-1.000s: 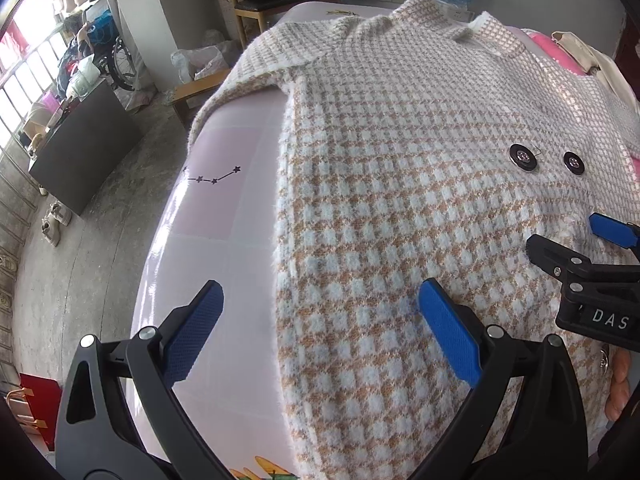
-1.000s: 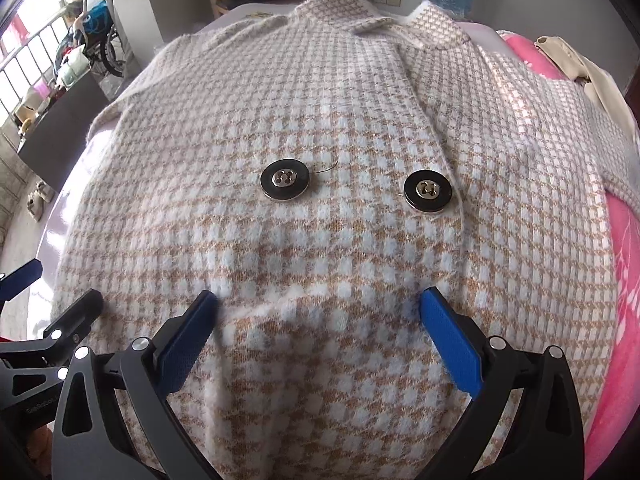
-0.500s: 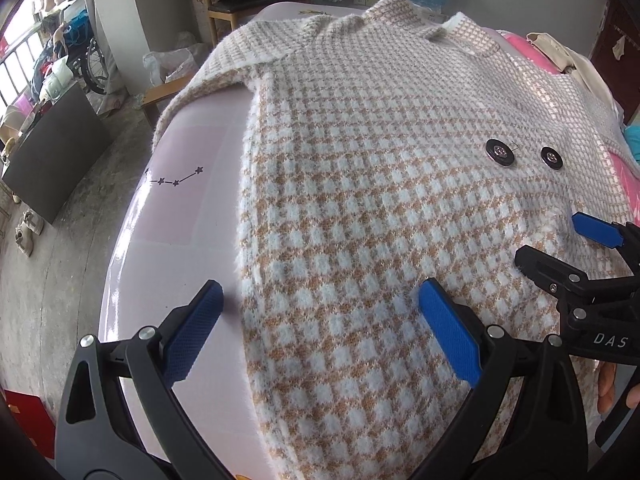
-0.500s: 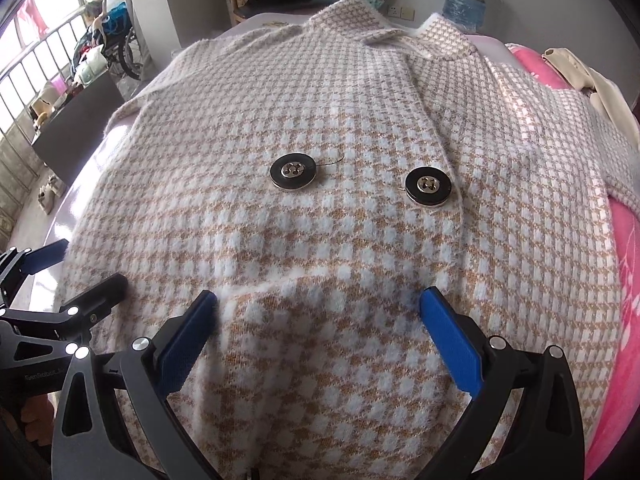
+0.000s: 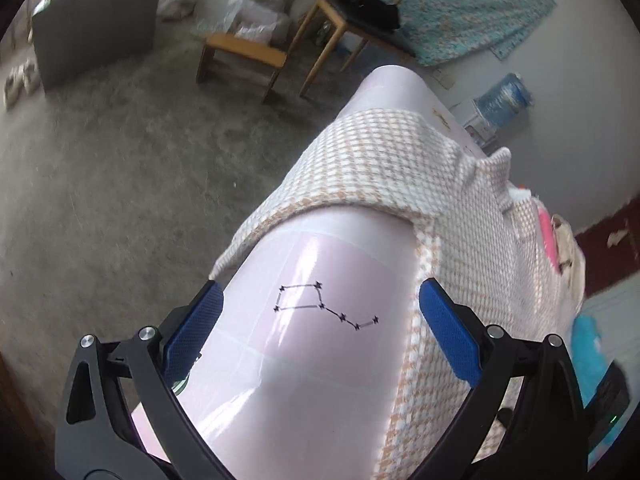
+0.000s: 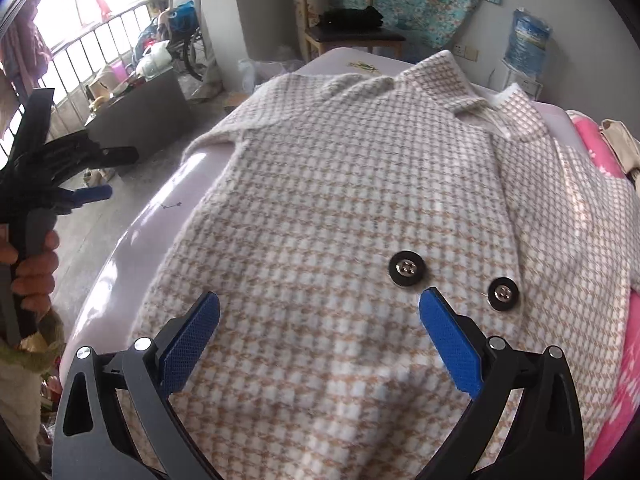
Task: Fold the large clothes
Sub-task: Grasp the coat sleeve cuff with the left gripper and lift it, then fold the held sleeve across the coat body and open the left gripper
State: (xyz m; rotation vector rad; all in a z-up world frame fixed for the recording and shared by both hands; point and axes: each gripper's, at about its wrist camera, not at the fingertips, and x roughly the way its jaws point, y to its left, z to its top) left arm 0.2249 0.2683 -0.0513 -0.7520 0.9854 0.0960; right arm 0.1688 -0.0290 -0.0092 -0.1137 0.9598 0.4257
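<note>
A beige and white houndstooth coat [image 6: 352,208] lies spread front up on a pale pink bed [image 6: 132,240], collar at the far end, two black buttons [image 6: 407,269] near its middle. Its left sleeve [image 5: 360,160] drapes over the bed's side edge. My right gripper [image 6: 319,340] hovers open over the coat's lower front, nothing between its fingers. My left gripper [image 5: 320,332] is open above bare bed sheet [image 5: 304,360] beside the coat's left edge, tilted toward the sleeve. In the right wrist view the left gripper [image 6: 86,174] shows at far left, held by a hand [image 6: 32,268].
Concrete floor [image 5: 120,160] lies left of the bed. Wooden chairs [image 5: 248,56] and a dark cabinet [image 5: 96,28] stand beyond it. A water jug [image 6: 527,36] sits by the far wall. Pink bedding [image 6: 600,152] and a cream garment [image 6: 620,140] lie at right.
My left gripper has swung left and off the coat, now over bare sheet facing the hanging sleeve. My right gripper has pulled back and shifted left, with the buttons now at its right.
</note>
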